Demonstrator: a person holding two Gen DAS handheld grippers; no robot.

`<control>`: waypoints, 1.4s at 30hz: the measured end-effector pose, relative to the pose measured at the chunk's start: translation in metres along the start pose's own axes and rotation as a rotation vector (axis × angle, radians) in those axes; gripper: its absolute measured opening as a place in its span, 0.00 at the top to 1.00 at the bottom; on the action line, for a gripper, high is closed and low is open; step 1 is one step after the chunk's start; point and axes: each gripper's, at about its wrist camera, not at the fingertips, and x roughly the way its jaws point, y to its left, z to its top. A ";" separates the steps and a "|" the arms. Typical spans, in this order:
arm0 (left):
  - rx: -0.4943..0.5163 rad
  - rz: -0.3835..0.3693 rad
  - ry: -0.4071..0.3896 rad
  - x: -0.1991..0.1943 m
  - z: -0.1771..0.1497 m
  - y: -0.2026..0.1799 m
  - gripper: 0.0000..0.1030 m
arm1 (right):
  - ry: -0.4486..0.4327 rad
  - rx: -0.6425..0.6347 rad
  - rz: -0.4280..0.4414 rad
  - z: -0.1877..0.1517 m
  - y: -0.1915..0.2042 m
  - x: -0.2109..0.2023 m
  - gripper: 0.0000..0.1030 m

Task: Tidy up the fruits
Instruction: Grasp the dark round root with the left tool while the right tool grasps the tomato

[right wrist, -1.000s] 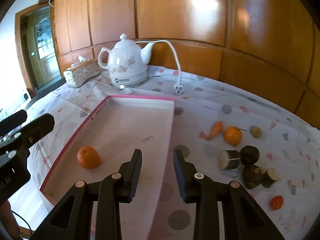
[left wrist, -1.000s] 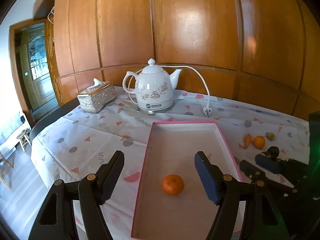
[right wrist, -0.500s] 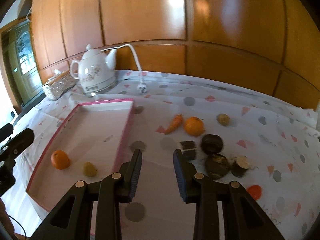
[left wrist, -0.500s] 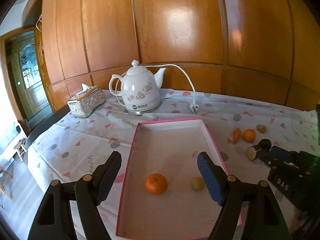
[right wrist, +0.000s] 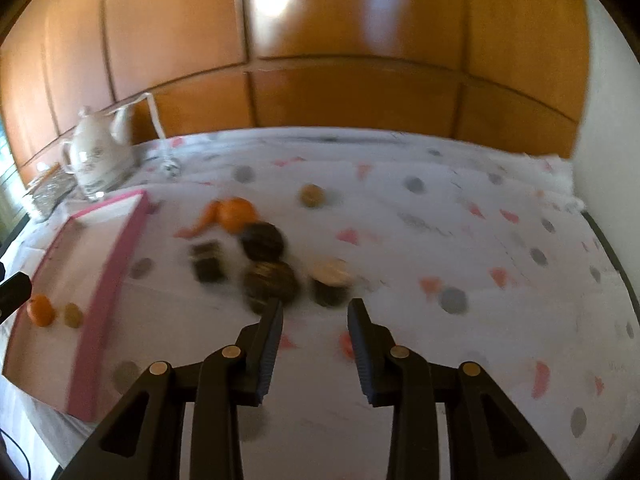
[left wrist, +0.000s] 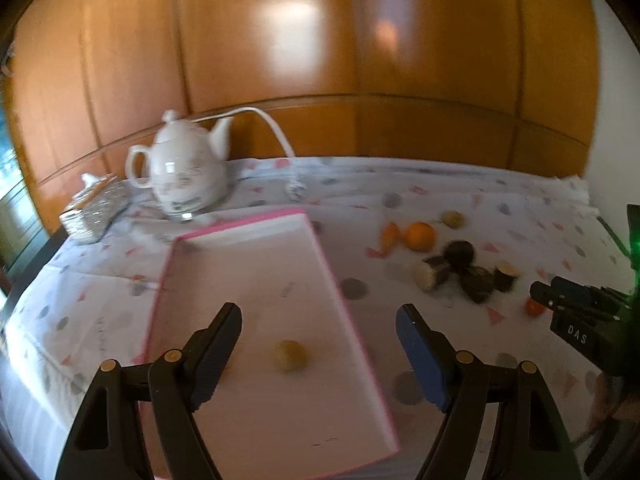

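With 2 fruits in the shallow pink-rimmed white tray [left wrist: 256, 280], we go for another. Our left gripper [left wrist: 318, 344], its jaws just opening, hangs released and empty; our right gripper [right wrist: 314, 344], narrowed but grasping nothing, must spread around the small red-orange fruit [right wrist: 346, 345] near its tips.

1. White ceramic electric kettle [left wrist: 182, 170], floral print, standing on its base at the back left of the surface.
2. White power cord [left wrist: 268, 124], arching from behind the kettle; its plug [left wrist: 297, 191] lies on the cloth, unconnected.
3. Silver embossed tissue box [left wrist: 94, 210], left of the kettle, near the surface's edge.
4. White tablecloth [right wrist: 460, 240] with pink triangles and grey dots, covering the surface.
5. Glossy wooden wall panelling [left wrist: 320, 40] behind the surface.
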 end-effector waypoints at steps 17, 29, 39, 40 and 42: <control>0.078 -0.202 0.087 0.038 -0.002 -0.064 0.22 | 0.069 0.056 0.020 -0.021 -0.040 0.019 0.66; 0.053 -0.291 0.121 0.076 0.017 -0.095 0.23 | 0.082 0.002 0.016 -0.013 -0.032 0.039 0.71; 0.115 -0.278 0.177 0.125 0.020 -0.135 0.23 | 0.067 -0.086 -0.080 -0.018 -0.035 0.034 0.72; 0.116 -0.276 0.186 0.129 0.020 -0.137 0.23 | 0.068 -0.091 -0.085 -0.018 -0.035 0.034 0.72; 0.108 -0.277 0.197 0.135 0.020 -0.138 0.23 | 0.070 -0.092 -0.090 -0.018 -0.036 0.033 0.72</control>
